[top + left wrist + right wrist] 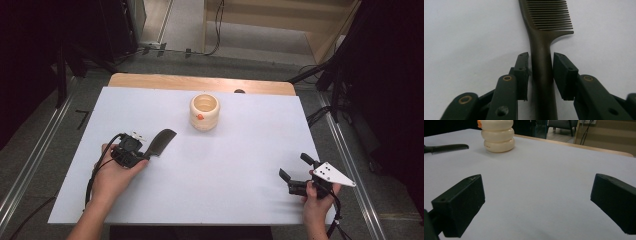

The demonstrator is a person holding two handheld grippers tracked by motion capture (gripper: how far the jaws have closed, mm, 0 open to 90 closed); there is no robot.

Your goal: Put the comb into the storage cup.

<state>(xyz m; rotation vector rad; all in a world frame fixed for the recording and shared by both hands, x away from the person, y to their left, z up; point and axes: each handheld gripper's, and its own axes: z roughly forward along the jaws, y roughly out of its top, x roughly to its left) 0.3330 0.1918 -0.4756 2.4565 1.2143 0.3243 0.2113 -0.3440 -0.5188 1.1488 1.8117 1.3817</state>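
Observation:
A dark comb (162, 142) lies on the white table cover at the left, teeth pointing away from the person. My left gripper (146, 156) is shut on its handle. In the left gripper view the two jaws press the comb (541, 62) handle from both sides, just below the teeth. My right gripper (294, 166) rests near the front right of the table, open, with nothing between its fingers. The right gripper view has its jaws (537, 195) set wide apart over bare cover, and the comb (449, 147) shows far off at the left.
A cream ribbed cup (204, 112) with a small orange mark stands at the back middle of the table, and appears in the right gripper view as the cup (498, 136). The white cover (225, 165) spans the wooden table. Metal rails and cables run along both sides.

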